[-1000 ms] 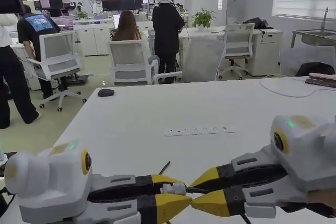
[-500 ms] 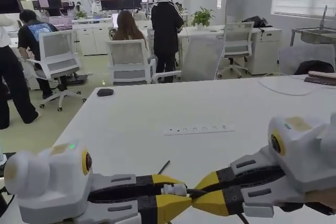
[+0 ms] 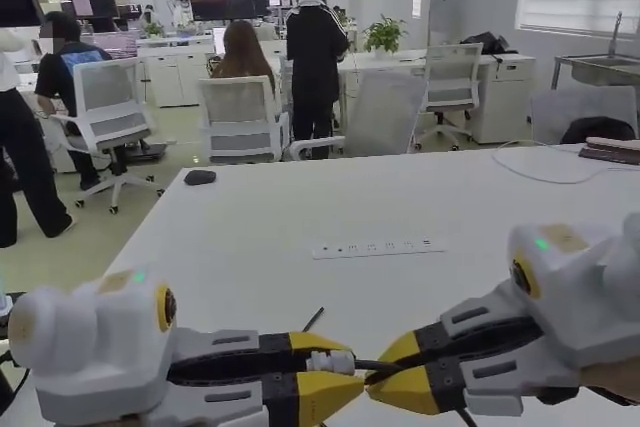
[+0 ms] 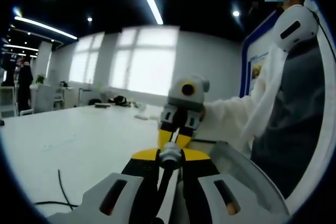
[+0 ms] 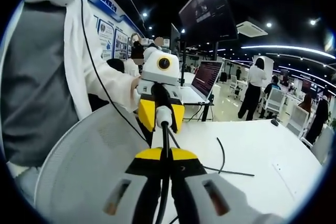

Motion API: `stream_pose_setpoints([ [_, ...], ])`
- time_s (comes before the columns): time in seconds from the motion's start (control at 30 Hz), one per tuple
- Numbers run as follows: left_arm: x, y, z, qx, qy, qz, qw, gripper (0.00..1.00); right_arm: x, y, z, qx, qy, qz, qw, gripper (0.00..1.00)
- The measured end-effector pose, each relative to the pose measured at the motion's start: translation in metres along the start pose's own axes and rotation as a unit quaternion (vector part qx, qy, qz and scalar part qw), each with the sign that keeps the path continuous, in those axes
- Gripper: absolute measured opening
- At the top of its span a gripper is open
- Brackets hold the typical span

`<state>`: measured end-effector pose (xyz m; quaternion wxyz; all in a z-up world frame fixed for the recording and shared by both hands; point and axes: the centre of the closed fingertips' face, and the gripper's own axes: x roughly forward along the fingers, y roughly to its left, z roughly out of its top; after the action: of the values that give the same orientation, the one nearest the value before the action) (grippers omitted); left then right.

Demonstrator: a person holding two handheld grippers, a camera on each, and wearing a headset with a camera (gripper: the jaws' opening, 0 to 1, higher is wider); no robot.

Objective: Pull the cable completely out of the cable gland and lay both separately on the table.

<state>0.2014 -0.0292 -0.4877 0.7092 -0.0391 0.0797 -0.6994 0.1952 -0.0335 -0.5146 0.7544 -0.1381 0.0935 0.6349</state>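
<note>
Above the near edge of the white table [image 3: 300,217], the white cable gland [image 3: 328,359] is being clamped in the closed left gripper [image 3: 350,364]. The black cable [image 3: 365,364] is being pinched by the right gripper [image 3: 378,370], just right. Extraction is judged not yet finished; nothing is being laid down.

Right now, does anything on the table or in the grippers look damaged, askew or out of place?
Nothing stands out. The left gripper holds the white cable gland, and the right gripper grips the black cable, which runs straight out of it without a kink. A loose cable length lies on the white table, undamaged.
</note>
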Motion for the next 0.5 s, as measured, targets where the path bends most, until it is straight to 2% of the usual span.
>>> stream_pose_setpoints([
  [0.3,-0.016,0.009,0.006,-0.01,-0.019,0.019,0.9996,0.17,-0.017,-0.011,-0.014,0.003,0.013,-0.026,0.9996,0.02],
  [0.5,-0.022,0.012,0.007,-0.011,-0.019,0.03,0.9993,0.17,-0.028,-0.018,-0.03,0.013,0.026,-0.043,0.9987,0.02],
])
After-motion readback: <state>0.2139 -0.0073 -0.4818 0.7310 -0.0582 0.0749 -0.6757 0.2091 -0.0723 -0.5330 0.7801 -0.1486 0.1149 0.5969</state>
